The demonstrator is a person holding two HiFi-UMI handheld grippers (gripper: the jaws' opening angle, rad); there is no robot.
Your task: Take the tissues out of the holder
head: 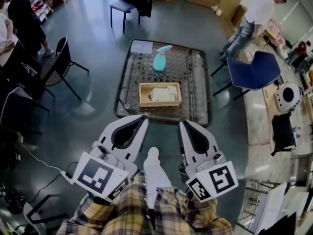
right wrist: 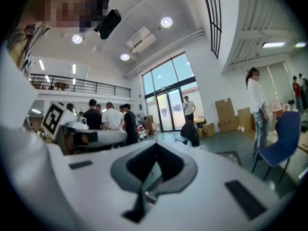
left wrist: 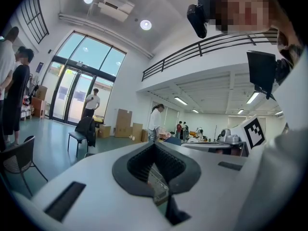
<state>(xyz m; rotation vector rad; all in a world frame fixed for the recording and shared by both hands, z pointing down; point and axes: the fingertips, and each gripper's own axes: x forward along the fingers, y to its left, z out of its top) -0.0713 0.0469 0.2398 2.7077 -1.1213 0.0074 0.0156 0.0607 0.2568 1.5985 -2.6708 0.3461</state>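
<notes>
- The jaws of the left gripper (head: 143, 120) are seen pressed together, with nothing between them; the same is shown in the left gripper view.
- The jaws of the right gripper (head: 181, 125) are likewise closed on nothing, and both grippers are held well short of the table (head: 195, 82).
- If the jaws are not opened before the holder is reached, the tissues are likely to be pushed or crumpled instead of gripped.
- The holder (head: 142, 96), an open wooden box, appears light and is held down by nothing; it could be dragged or lifted along with the tissues if it is not steadied by one gripper.
- The tissues (head: 164, 94) are seen as a pale flat stack lying inside the holder; if only the top layer is pinched, it could be torn or the rest left behind.
- The teal spray bottle (head: 160, 58) is stood just behind the holder and could be knocked over by a reach carried too far.
- No other container is seen on the table; only a white sheet (head: 142, 46) is laid at its far corner.
</notes>
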